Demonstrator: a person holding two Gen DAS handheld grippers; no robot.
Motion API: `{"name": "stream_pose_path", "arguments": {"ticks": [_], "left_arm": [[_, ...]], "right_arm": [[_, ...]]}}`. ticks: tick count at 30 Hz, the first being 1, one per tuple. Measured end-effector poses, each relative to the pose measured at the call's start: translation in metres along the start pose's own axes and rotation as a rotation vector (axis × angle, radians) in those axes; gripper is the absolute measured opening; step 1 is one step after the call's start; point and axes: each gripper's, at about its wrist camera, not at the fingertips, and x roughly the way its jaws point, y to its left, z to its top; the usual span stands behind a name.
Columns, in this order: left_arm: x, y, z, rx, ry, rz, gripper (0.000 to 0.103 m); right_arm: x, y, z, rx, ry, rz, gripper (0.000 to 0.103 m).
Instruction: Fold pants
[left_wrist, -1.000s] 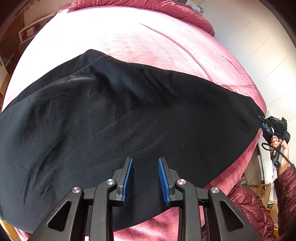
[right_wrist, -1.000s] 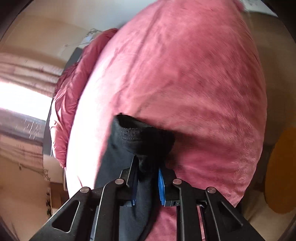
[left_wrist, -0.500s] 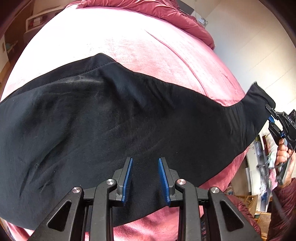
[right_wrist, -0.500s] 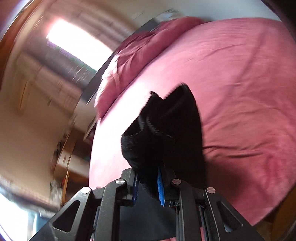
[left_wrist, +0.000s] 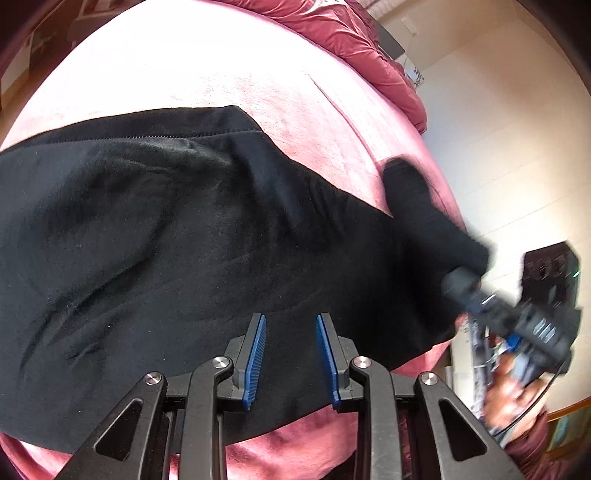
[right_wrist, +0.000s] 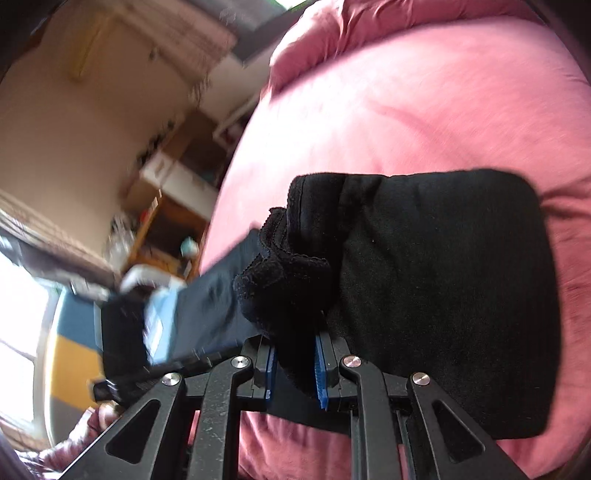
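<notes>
Motion blur smears the right gripper (left_wrist: 476, 295) in the left view and hides its tips in cloth, yet its own view shows the right gripper (right_wrist: 293, 365) pinching a bunched hem of the black pants (left_wrist: 184, 240) lying ahead on the pink bedspread (left_wrist: 207, 66), while the left gripper (left_wrist: 291, 360) hangs spread, empty, above them.

The pants (left_wrist: 155, 236) are plain black all over, with a line of matching stitching along one edge and a small scalloped trim on the bunched end. They lie on a bed (left_wrist: 221, 66) covered in plain pink-red plush fabric, with a darker red quilted cover at its far edge. Both the left hand-held gripper (left_wrist: 291, 354) and the right hand-held gripper (right_wrist: 295, 365) are black with blue ribbed pads (left_wrist: 256, 358) and silver rivets.
</notes>
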Motion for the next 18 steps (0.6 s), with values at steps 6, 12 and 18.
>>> {"name": "stream_pose_path", "arguments": {"ticks": [6,12,18], "left_arm": [[-0.005,0.021,0.005,-0.062,0.009,-0.066,0.029],[-0.001,0.039,0.016,-0.161,0.043,-0.168,0.044],[0.01,0.038,0.032,-0.207,0.102,-0.201,0.056]], "right_arm": [[0.049,0.012,-0.016,-0.073,0.116,-0.069,0.018],[0.054,0.021,-0.032,-0.171,0.15,-0.097,0.029],[0.025,0.017,-0.047,-0.191,0.182,0.003,0.042]]}}
